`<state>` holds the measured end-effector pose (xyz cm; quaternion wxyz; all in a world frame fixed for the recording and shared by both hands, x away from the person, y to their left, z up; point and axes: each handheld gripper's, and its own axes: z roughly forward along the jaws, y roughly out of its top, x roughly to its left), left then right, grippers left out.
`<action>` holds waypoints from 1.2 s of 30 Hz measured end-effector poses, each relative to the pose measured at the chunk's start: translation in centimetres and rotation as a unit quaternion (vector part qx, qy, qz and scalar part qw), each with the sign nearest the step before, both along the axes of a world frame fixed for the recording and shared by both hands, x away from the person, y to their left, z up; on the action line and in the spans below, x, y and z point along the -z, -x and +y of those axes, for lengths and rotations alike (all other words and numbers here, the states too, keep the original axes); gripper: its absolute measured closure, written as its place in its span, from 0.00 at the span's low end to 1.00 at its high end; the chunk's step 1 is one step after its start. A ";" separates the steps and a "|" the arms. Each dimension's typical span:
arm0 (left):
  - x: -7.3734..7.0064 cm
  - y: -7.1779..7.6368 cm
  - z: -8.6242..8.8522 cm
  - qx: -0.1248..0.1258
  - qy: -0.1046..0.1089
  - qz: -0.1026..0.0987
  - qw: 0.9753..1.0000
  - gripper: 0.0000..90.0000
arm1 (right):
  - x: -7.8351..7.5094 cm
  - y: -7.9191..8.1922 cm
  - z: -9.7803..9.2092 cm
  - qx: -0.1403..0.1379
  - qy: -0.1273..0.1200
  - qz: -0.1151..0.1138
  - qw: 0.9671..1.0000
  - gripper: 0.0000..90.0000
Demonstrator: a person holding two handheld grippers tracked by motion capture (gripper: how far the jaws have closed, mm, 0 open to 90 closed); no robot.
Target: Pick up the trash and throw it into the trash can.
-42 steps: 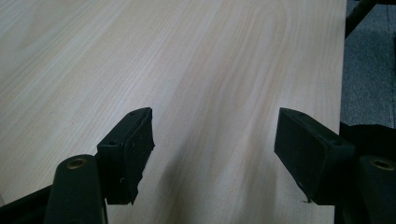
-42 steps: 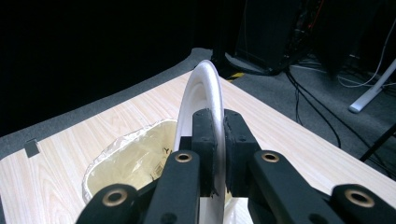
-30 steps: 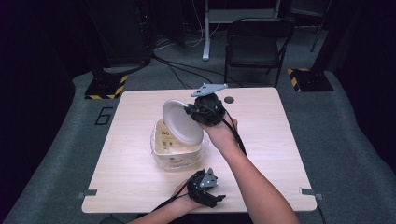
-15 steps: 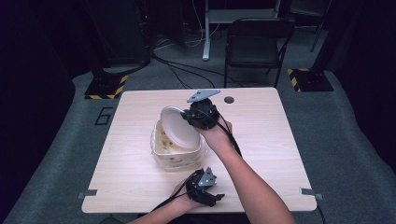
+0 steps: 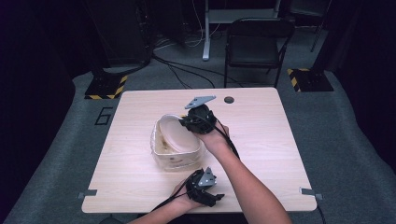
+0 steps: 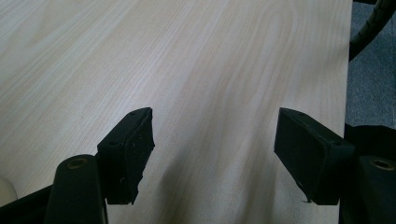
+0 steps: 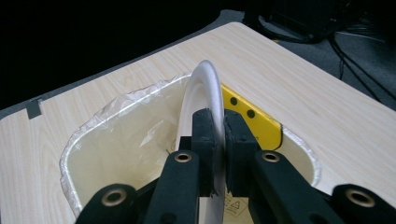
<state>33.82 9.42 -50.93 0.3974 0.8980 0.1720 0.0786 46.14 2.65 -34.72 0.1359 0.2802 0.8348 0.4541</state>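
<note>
A white paper plate [image 5: 173, 136] [image 7: 201, 88] stands on edge, lowered partly into a cream bin lined with a clear bag [image 5: 173, 161] [image 7: 116, 140] at the table's middle. My right gripper [image 5: 185, 122] [image 7: 219, 135] is shut on the plate's rim, just above the bin's right side. A yellow card with black holes [image 7: 252, 122] leans inside the bin behind the plate. My left gripper [image 5: 212, 198] [image 6: 215, 144] rests near the table's front edge, open, with bare wood between its jaws.
The light wooden table [image 5: 261, 140] has a round cable hole [image 5: 229, 99] at the back. A black folding chair [image 5: 254, 44] stands behind the table. Cables [image 5: 177, 65] lie on the grey floor. Yellow-black striped feet [image 5: 107, 86] sit at both back corners.
My right gripper has lowered and turned the plate from above the bin down into it. The left gripper has stayed put.
</note>
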 end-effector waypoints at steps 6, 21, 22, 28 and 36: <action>0.0 0.0 0.0 -0.001 0.001 0.000 1.000 0.31 | 1.1 -0.1 0.4 -0.004 0.012 0.013 1.000 0.93; 0.1 -0.1 0.0 -0.003 -0.001 -0.003 1.000 0.31 | 2.2 0.1 -0.3 -0.010 0.014 0.027 0.999 0.80; 0.1 -0.1 0.0 -0.003 -0.001 -0.003 1.000 0.31 | 2.2 0.2 -0.3 -0.010 0.012 0.027 1.000 0.79; 0.1 -0.1 0.0 0.000 -0.003 -0.001 1.000 0.31 | 1.8 0.4 -0.5 -0.008 0.008 0.025 1.000 0.73; 0.1 -0.2 0.0 -0.003 -0.001 0.000 1.000 0.31 | 1.1 0.9 -1.0 -0.007 0.002 0.017 1.000 0.66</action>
